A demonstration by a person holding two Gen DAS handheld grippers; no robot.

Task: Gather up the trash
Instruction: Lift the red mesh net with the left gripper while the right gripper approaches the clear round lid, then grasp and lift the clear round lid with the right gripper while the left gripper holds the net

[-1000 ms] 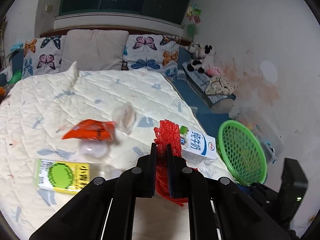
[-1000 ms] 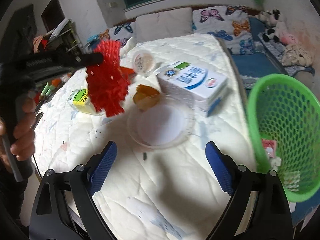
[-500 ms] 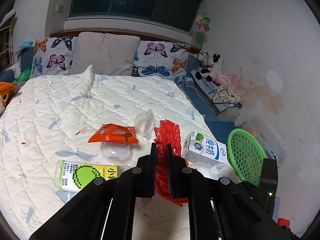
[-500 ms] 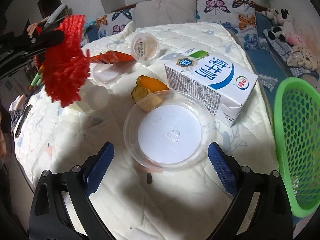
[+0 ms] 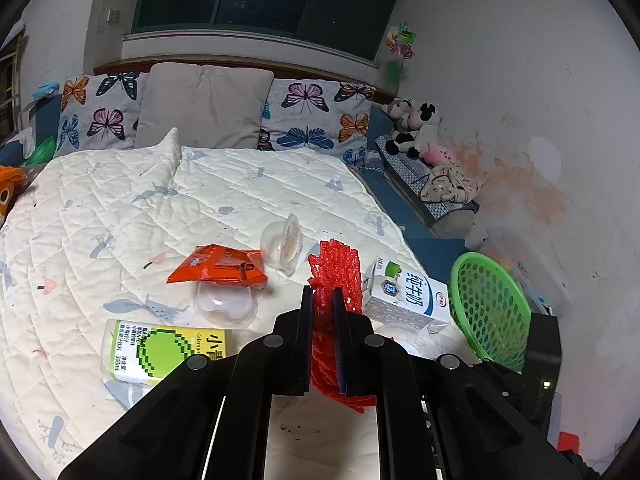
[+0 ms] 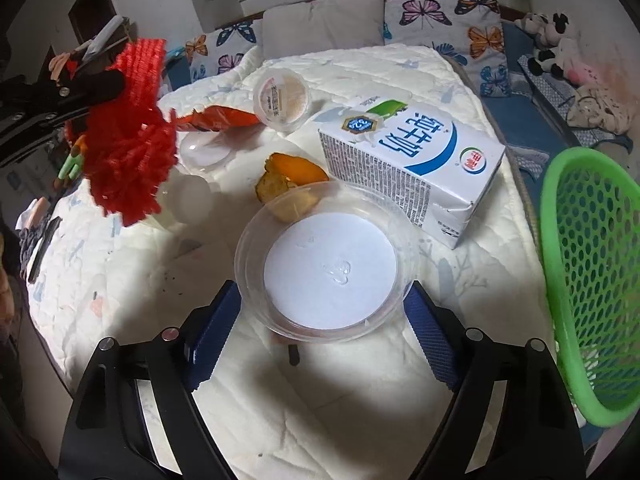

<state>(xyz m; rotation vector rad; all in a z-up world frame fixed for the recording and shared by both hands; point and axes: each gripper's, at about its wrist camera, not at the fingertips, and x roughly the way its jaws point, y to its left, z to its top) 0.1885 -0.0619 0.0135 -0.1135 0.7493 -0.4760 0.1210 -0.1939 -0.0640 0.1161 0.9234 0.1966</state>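
My left gripper (image 5: 322,294) is shut on a red foam fruit net (image 5: 334,268) and holds it above the bed; the net (image 6: 128,128) also shows at the upper left of the right wrist view. My right gripper (image 6: 322,292) reaches down over a clear plastic bowl (image 6: 328,264) on the quilt. Its jaws are closing with the bowl between them, the blue pads (image 6: 216,332) right beside the rim, and the bowl is not squeezed. A green mesh basket (image 6: 584,260) stands at the right, off the bed's edge.
A milk carton (image 6: 412,160), an orange food scrap (image 6: 288,180), a small plastic cup (image 6: 282,98), an orange snack wrapper (image 5: 218,270), a clear lid (image 5: 224,306) and a green-labelled bottle (image 5: 160,350) lie on the white quilt (image 5: 120,200). Pillows line the headboard.
My right gripper has come closer to the clear bowl and its jaws have narrowed around it. The left gripper still holds the red net in about the same place.
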